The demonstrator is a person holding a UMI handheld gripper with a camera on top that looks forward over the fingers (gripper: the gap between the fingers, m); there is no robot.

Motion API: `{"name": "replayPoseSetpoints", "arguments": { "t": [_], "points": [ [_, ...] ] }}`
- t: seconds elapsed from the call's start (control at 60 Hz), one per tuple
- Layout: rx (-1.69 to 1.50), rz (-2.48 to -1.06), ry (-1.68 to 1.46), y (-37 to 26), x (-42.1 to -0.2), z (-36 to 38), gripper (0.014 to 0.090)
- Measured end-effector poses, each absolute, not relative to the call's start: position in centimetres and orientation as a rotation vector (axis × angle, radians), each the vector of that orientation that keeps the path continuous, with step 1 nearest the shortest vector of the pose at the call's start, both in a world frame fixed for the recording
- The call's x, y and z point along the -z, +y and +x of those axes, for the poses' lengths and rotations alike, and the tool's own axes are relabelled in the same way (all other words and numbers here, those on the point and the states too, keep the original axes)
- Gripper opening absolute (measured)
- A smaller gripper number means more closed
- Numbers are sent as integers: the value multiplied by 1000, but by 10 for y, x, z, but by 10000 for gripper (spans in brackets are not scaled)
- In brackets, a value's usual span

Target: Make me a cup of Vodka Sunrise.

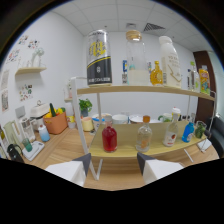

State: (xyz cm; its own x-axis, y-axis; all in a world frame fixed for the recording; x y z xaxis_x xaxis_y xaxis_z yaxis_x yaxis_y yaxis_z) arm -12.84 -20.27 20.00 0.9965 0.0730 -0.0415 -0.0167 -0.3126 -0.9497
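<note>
Gripper view looks along the two fingers (112,167) toward a two-level wooden shelf (145,90) standing on a wooden desk (65,145). The fingers stand wide apart with nothing between them, their dark tips just short of the shelf's lower board. On that lower board, just ahead of the fingers, stands a red bottle (109,136), and beside it a clear bottle (144,137) with an orange cap. Further along the same board are a white-labelled bottle (171,134), a blue bottle (188,131) and a green bottle (200,129). Behind the red bottle, white bowls (120,119) sit at the back of the board. On the shelf's upper board stand a tall black can (98,58), a clear jar (137,57), a small orange bottle (156,74) and a large white bottle (170,61). On the desk, to the side of the shelf nearest the can, sits an orange basket (55,121) with fruit and a small potted plant (85,107)
</note>
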Motion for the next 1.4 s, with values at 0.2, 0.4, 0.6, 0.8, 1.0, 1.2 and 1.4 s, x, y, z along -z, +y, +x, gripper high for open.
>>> {"name": "replayPoseSetpoints", "arguments": {
  "t": [0.2,0.4,0.6,0.8,1.0,1.2,1.4],
  "points": [
    [-42,-1864,-36,-144,-198,-138,773],
    [-22,-1881,-36,-115,-186,-142,504],
    [-27,-1879,-40,-111,-184,-144,354],
    [-29,-1852,-86,-123,-192,-142,340],
    [-78,-1807,-89,-165,-211,-129,339],
    [-141,-1822,-18,-205,-195,-96,339],
    [-350,-1841,187,-225,-182,-68,340]
  ]
}}
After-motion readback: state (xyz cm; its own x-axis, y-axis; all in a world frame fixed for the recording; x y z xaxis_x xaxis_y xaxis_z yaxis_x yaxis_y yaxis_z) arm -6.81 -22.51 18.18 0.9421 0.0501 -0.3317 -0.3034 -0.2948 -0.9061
